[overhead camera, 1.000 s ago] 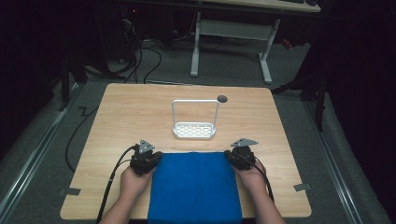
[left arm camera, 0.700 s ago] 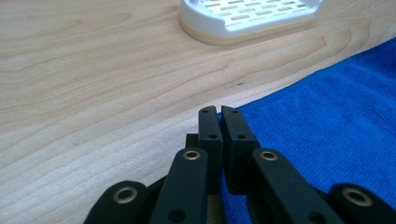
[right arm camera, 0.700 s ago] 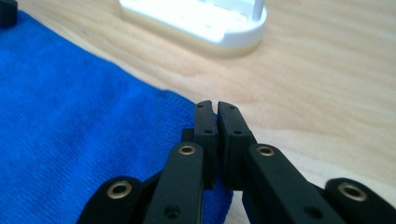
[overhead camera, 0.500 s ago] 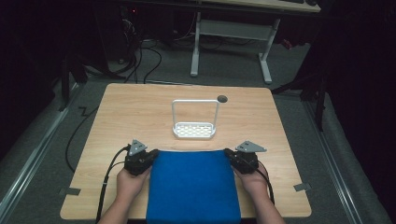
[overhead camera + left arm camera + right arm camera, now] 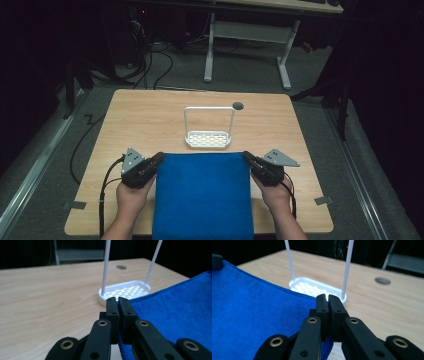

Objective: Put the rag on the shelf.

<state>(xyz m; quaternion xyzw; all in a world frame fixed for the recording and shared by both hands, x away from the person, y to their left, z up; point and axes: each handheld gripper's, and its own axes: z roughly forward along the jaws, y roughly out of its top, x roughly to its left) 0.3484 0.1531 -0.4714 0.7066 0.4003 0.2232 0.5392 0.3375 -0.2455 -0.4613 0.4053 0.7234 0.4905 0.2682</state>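
Observation:
A blue towel (image 5: 202, 195) lies spread flat on the near half of the wooden table (image 5: 150, 125), hanging over its front edge. My left gripper (image 5: 159, 158) is shut on the towel's far left corner (image 5: 125, 305). At the far right corner (image 5: 312, 298) my right gripper (image 5: 246, 157) pinches the cloth, shut as well. Both sets of jaws point away from the person. Just beyond the towel's far edge stands a white slotted tray with a tall wire hoop (image 5: 208, 138), seen close in the left gripper view (image 5: 125, 291) and the right gripper view (image 5: 317, 287).
A dark round hole (image 5: 238, 105) marks the table behind the white tray. Grey tape tabs (image 5: 322, 200) stick to the front corners. A white desk frame (image 5: 247, 35) and cables lie on the floor beyond the table.
Both grippers have pulled apart sideways with the towel's far corners in them, and the cloth now lies wider and flatter. Its far edge stays just before the white tray.

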